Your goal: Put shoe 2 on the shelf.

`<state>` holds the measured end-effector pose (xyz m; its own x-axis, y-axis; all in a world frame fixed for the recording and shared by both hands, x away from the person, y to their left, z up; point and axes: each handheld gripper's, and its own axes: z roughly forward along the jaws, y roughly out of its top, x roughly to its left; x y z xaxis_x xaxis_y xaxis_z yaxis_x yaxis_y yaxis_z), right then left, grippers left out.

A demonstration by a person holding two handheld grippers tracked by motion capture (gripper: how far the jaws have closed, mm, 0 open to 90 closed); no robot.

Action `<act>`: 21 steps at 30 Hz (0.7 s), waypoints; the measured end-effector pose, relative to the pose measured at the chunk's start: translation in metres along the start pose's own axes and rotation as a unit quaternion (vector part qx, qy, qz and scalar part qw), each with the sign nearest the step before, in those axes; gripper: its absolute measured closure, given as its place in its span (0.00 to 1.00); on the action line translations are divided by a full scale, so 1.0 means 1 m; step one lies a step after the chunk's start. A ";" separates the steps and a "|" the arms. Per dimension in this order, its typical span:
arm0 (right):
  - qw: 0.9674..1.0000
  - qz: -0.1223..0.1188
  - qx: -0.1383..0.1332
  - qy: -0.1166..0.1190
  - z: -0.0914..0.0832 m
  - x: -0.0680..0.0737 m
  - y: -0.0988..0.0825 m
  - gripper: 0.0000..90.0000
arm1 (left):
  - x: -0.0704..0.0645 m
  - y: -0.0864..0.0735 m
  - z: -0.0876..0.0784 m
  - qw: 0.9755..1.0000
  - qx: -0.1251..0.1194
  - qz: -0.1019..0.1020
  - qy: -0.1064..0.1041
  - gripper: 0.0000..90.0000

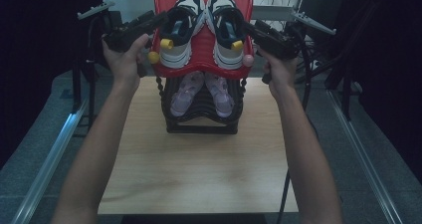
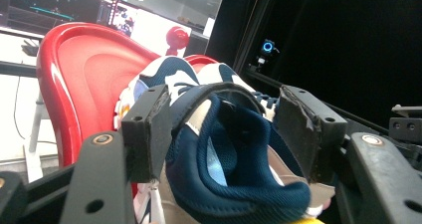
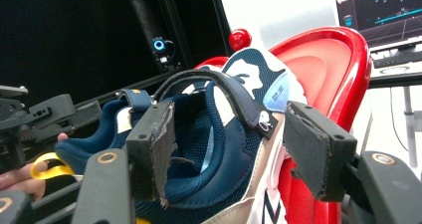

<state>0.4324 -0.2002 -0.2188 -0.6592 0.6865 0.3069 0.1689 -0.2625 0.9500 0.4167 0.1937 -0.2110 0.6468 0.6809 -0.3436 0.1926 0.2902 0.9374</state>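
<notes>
Resting on the upper red plastic shoe rack (image 1: 201,52), two navy-and-white sneakers (image 1: 180,32) sit between open jaws: left gripper (image 1: 161,20) and right gripper (image 1: 247,29) each straddle a heel, pads apart from it.

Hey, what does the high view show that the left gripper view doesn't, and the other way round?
The high view alone takes in the wooden table, the pink shoes on the black lower rack, and both forearms. The left gripper view alone gives a monitor behind the stand and the left gripper close up, its jaws open either side of a navy sneaker's collar. Both share the red shoe tray and the navy and white sneakers.
</notes>
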 end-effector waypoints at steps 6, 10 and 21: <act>1.000 0.000 -0.011 0.006 -0.012 0.000 -0.003 0.43 | 0.007 -0.005 -0.012 1.000 0.003 -0.017 -0.003 0.44; 1.000 0.000 -0.014 0.011 -0.018 0.000 -0.007 0.43 | 0.012 -0.009 -0.021 1.000 0.004 -0.018 -0.001 0.44; 0.999 0.013 -0.018 0.028 -0.034 -0.013 -0.024 0.44 | 0.018 -0.020 -0.040 1.000 0.004 -0.023 -0.007 0.44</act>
<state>0.4123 -0.2258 -0.2471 -0.6945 0.6408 0.3271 0.1610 -0.3047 0.9387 0.3949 0.2275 -0.2384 0.6472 0.6577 -0.3855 0.2284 0.3152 0.9211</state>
